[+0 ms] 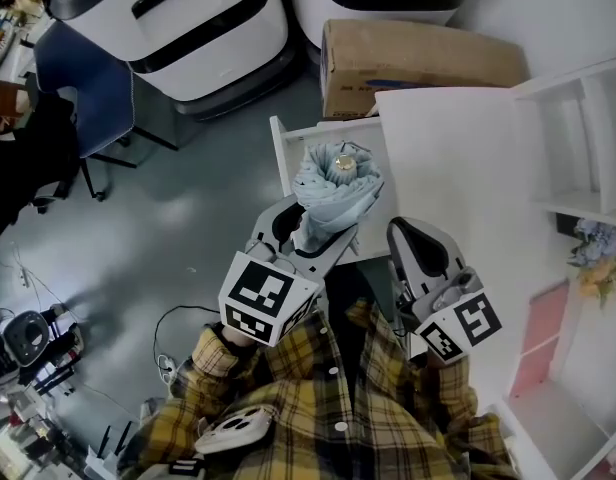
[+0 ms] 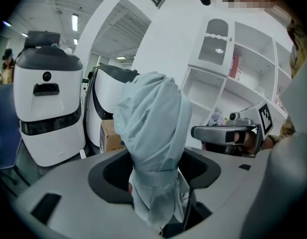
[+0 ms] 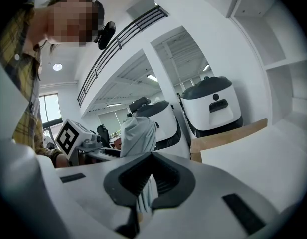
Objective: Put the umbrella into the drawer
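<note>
Finds the left tongs [image 2: 154, 176] pinching a folded pale-blue umbrella [image 1: 336, 183] low on its body, at the strap band. Notes the umbrella upright, with its fabric folds bunched at the top end, toward the head camera. Places it, in the head view, over the open white drawer [image 1: 282, 158], pulled out of a white cabinet [image 1: 458, 158]; cannot tell whether touching the drawer or clear of it. Finds the right tongs [image 1: 416, 238] pressed together, pinching nothing, over the cabinet's near edge, close to the umbrella but apart from it. Logs a cardboard box [image 1: 408, 63] on the grey floor [image 1: 208, 198] beyond the drawer, beside the cabinet. Logs open white shelves [image 1: 588, 138] at the right. Notes a yellow plaid shirt [image 1: 288, 418] behind both tongs.
</note>
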`<state>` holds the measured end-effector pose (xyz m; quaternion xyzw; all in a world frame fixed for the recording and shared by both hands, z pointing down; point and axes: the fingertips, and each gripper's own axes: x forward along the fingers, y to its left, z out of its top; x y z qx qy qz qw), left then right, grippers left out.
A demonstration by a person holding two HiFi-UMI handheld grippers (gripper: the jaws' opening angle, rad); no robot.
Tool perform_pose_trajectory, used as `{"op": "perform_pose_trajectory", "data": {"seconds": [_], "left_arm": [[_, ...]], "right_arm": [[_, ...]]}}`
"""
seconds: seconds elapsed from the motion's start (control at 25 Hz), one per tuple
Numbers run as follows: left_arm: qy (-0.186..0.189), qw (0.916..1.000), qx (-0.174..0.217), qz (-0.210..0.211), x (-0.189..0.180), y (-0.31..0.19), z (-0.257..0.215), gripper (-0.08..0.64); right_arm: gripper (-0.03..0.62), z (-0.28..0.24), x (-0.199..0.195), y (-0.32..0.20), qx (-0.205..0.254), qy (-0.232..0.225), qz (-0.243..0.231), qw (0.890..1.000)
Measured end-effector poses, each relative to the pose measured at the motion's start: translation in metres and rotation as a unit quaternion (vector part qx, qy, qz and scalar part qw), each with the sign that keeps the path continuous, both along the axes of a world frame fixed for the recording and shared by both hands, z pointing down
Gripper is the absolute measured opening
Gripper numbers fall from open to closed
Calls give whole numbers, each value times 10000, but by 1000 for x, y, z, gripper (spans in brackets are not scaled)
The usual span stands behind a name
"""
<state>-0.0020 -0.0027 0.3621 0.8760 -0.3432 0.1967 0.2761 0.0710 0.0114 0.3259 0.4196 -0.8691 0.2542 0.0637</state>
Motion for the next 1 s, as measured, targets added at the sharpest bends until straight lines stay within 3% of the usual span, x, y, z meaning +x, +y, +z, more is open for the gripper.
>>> {"op": "perform_pose_trajectory", "data": {"seconds": [0.28,0.68,1.0], "left_arm": [[-73,9992,-395,4,13,2,39,299],[-84,9935,-1062,-396,17,1,96,298],[-250,9892,-1336,-546,18,-1,135,298]], "right_arm": [[15,20,0,2,-171,-36,-99,9998],[15,35,-5,4,-317,-79,-206,9993],[15,43,-13,6,-421,-165,-245,9987]]}}
